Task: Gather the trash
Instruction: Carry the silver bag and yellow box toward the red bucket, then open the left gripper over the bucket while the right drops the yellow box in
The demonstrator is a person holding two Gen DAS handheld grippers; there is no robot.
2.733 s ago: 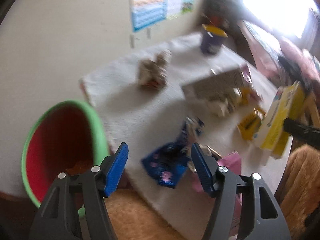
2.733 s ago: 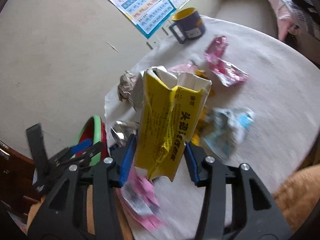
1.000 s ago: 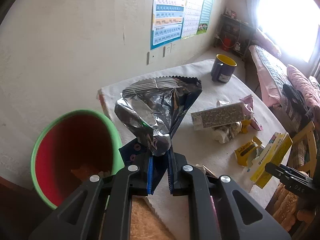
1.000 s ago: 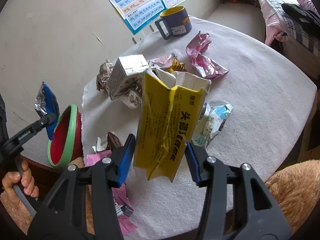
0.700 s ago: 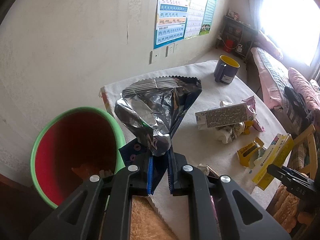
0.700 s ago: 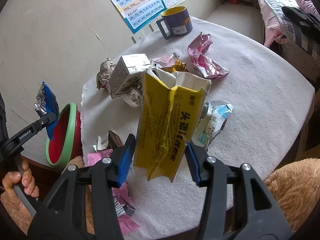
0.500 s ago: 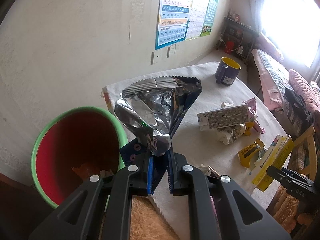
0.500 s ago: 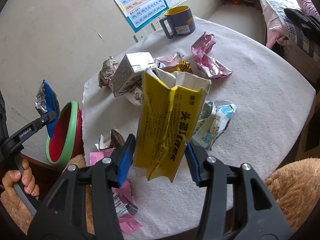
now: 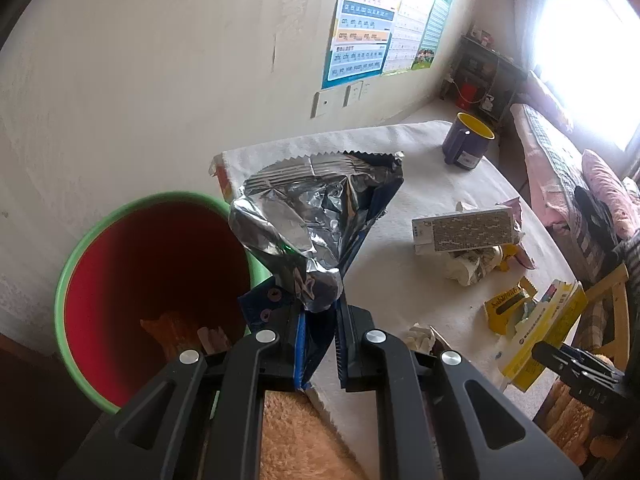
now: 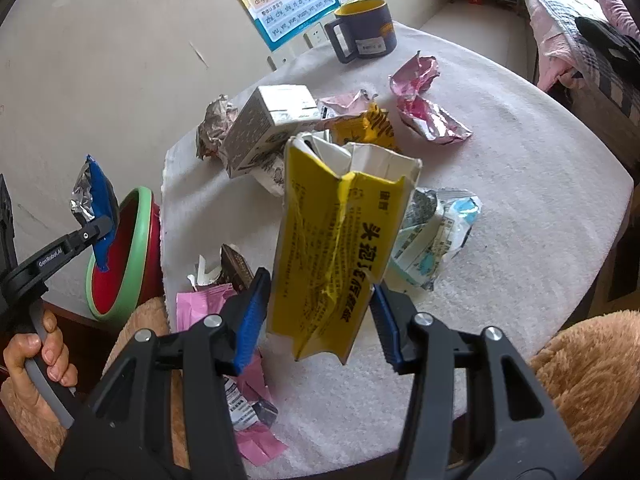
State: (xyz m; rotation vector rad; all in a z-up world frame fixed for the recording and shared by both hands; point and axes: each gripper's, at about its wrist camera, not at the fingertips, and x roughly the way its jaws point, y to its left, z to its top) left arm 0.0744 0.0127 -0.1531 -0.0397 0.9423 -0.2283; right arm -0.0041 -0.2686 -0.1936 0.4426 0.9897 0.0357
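Both claws are loaded now. A few seconds back the left claw (image 9: pixel 320 344) stood apart above a blue wrapper lying on the bench (image 10: pixel 520 152); now its jaws are pinched tight on that foil bag (image 9: pixel 316 216), which is off the cloth and stands up silver-side out between the blue pads. Over the last second the view has slid a little, and the bag sits right at the green rim of the bin (image 9: pixel 132 208). In the right wrist view the bag looks to hang over the bin's mouth, so the drop looks close, though not yet made.

The right claw (image 10: pixel 320 320) is clamped on the crumpled yellow carton (image 10: pixel 340 256), lifted clear of the bench, and it has barely budged in that second. My read: the carton waits its turn behind the bag.

Plenty left on the bench: a white box (image 10: pixel 268 124), pink wrappers (image 10: pixel 424 116), a pale blue packet (image 10: pixel 440 236), a pink one (image 10: pixel 200 304) at the near edge. The mug (image 10: pixel 364 36) is likely no trash.

Hard to see: the bin's floor is dark, with only some orange scraps showing. The bag hides the bench behind it. The carton covers litter beneath it. The window glare wipes out the far corner.
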